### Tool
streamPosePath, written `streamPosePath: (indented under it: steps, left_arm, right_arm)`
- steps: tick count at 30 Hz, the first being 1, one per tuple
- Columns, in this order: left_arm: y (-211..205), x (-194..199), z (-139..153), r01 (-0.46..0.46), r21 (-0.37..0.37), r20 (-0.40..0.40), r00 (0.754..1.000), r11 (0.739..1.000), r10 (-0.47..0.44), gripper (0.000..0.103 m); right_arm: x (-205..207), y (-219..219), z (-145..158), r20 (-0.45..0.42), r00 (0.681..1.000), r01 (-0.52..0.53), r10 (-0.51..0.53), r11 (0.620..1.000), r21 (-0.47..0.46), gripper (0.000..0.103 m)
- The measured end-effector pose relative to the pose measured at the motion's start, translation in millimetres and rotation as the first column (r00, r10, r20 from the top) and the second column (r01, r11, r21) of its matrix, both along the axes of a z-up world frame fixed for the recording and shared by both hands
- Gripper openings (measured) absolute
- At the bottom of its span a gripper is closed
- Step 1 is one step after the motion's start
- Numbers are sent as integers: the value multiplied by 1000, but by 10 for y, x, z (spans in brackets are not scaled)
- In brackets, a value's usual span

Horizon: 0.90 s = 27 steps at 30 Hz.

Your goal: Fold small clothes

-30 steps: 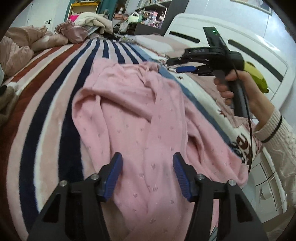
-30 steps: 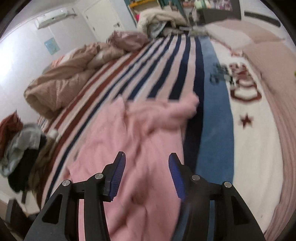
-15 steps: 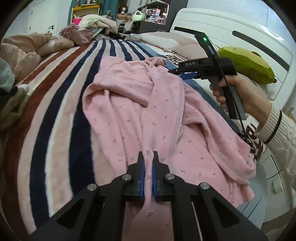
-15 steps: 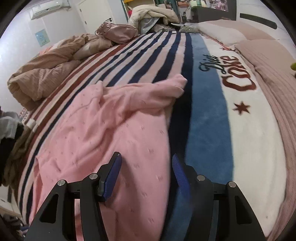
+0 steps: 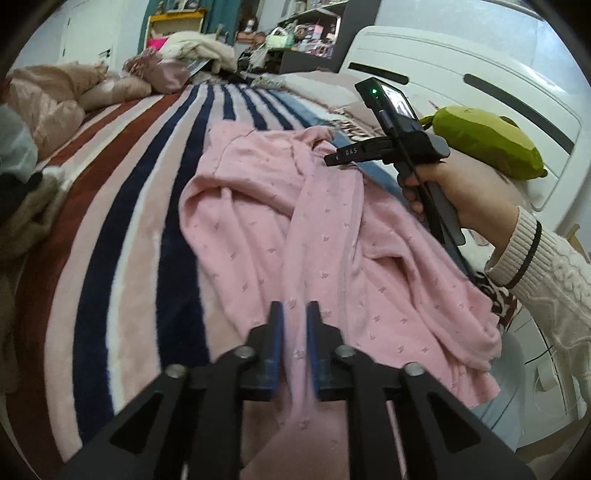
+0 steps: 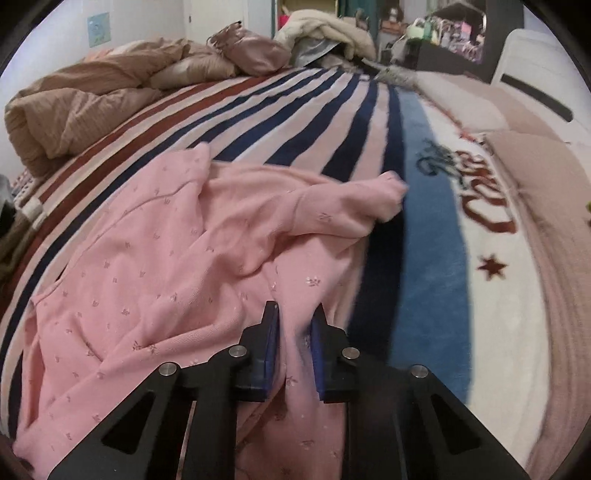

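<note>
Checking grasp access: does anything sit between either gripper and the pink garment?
Nothing visible does. The left gripper and right gripper each already have a fold of the pink garment between their fingers, on the striped blanket.

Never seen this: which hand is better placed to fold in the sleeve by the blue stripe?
Probably right: the right gripper, fingers just closing on the pink top, sits nearest that sleeve; the left gripper, fingers just loosened, holds fabric farther back.

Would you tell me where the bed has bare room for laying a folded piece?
Bare striped blanket lies between the pink garment and the brown duvet; the blue band beside the sleeve is free too. The far end is crowded with heaped bedding.
</note>
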<state>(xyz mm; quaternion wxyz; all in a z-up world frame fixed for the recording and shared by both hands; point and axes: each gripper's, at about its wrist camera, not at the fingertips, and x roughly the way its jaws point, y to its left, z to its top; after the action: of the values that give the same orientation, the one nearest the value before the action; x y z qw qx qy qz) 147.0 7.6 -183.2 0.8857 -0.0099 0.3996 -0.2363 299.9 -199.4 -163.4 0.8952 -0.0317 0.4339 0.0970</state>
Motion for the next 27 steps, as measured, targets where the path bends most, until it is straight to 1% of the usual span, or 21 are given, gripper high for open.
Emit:
streamPosePath:
  steps: [1,3,4,5,6,8,9,11,12,13,14,15,16,18,20,22,24,25,26,27]
  left_arm:
    - [-12,2,6,7,0,5,1000,1000,-7,28]
    - [-80,-1,31,29,2,18,999,1000,-29,30]
    - [-102,9,34,37,0,16,999,999,-37,30]
    - [-126,14,36,47,-8,15,999,999,-47,30]
    - [-155,16,39,56,-18,13,998,998,-56,31]
    - [-208,14,34,68,-22,12,998,997,-67,32]
    - [-229,18,37,67,-19,14,998,998,-67,32]
    - [-235,33,44,62,-22,16,998,998,-61,34]
    - [-224,49,51,55,-27,16,998,998,-55,36]
    - [-217,57,60,51,-27,16,999,998,-51,36]
    - [-202,73,75,44,-26,20,999,999,-44,37]
    - [-186,87,92,35,-25,26,999,999,-35,40]
    - [-175,89,108,24,-20,33,999,1000,-24,46]
    - [-120,111,166,-17,-1,63,998,1000,17,55]
    - [-35,159,226,-63,8,90,994,998,62,57]
    - [59,190,269,-95,0,104,990,996,94,62]
    - [153,212,299,-113,-19,111,987,993,114,63]
    - [193,220,305,-120,-26,112,986,992,122,63]
    - [231,227,305,-129,-29,112,985,991,131,63]
    - [260,231,302,-135,-28,112,984,990,138,63]
  right_arm:
    - [-16,-69,34,3,1000,12,-12,1000,2,9]
    - [-56,-229,82,23,998,56,-55,998,-24,8]
    - [-59,-319,98,33,996,84,-83,995,-47,2]
    - [-65,-469,99,39,991,129,-127,989,-75,3]
    - [-53,-576,86,27,989,147,-145,987,-68,3]
    - [-38,-823,19,-21,983,182,-183,983,-31,3]
    - [-51,-914,4,-37,983,182,-181,983,8,3]
    - [-89,-956,59,-34,988,153,-151,985,85,6]
    - [-99,-927,105,-19,990,141,-140,985,104,6]
    - [-101,-890,142,-9,992,129,-129,985,115,10]
    - [-89,-828,181,3,994,106,-108,986,130,23]
    - [-61,-735,224,17,996,83,-86,988,132,31]
    - [-22,-616,257,31,998,54,-58,991,121,42]
    - [38,-424,258,42,999,12,-15,996,86,43]
    - [108,-215,223,43,999,-35,33,998,53,47]
    - [186,0,130,28,996,-87,87,996,3,49]
    - [236,123,16,2,995,-96,96,994,-56,49]
    - [257,160,-40,-12,995,-95,95,992,-84,45]
    - [268,178,-90,-20,996,-85,84,990,-111,24]
    - [265,175,-113,-18,998,-69,68,990,-120,12]
